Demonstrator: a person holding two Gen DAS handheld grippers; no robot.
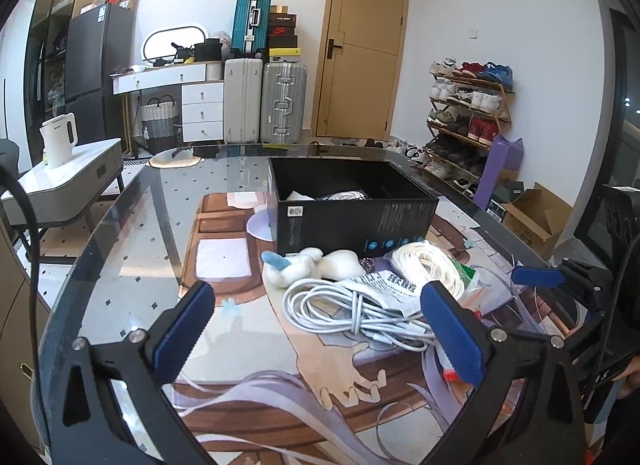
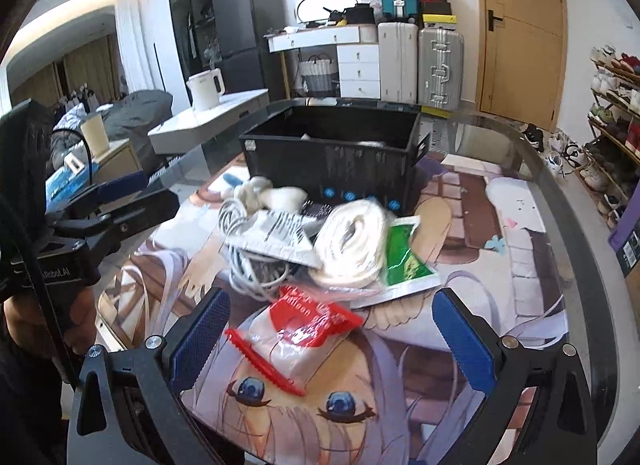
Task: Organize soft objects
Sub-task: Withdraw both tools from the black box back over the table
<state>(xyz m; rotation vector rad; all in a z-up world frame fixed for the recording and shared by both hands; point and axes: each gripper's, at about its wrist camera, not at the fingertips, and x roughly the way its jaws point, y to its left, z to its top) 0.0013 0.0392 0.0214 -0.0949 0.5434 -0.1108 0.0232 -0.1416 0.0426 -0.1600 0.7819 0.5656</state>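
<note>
Blue-padded fingers of my left gripper point(image 1: 316, 323) are standing wide apart, holding nothing, hovering low over the glass table point(image 1: 132, 265). Between them I am seeing the coiled white cable point(image 1: 352, 311), lying just ahead of the pads and partly under a grey printed pouch point(image 1: 394, 285). My right gripper point(image 2: 332, 339) is likewise spread open and gripping nothing; it is hanging over a clear packet with a red header point(image 2: 308, 325), which is lying between its fingers on the anime-print mat point(image 2: 500, 225).

Moving outward, I am looking at the rest of the pile: a bundle of white rope point(image 2: 352, 241) is resting against the pouch, and a green packet point(image 2: 406, 261) is lying just beside the rope on its right. Behind the cable, a small white plush toy with a blue tail point(image 1: 294, 265) is sitting close to the front wall of the black box point(image 1: 352, 221). The box is standing open near the middle of the table, and I am making out something white and a bit of coiled cord inside it, though I cannot tell what exactly.

Farther off, a white kettle point(image 1: 58, 139) is sitting on a side table, and suitcases point(image 1: 264, 103) are standing beside a wooden door point(image 1: 360, 49).
</note>
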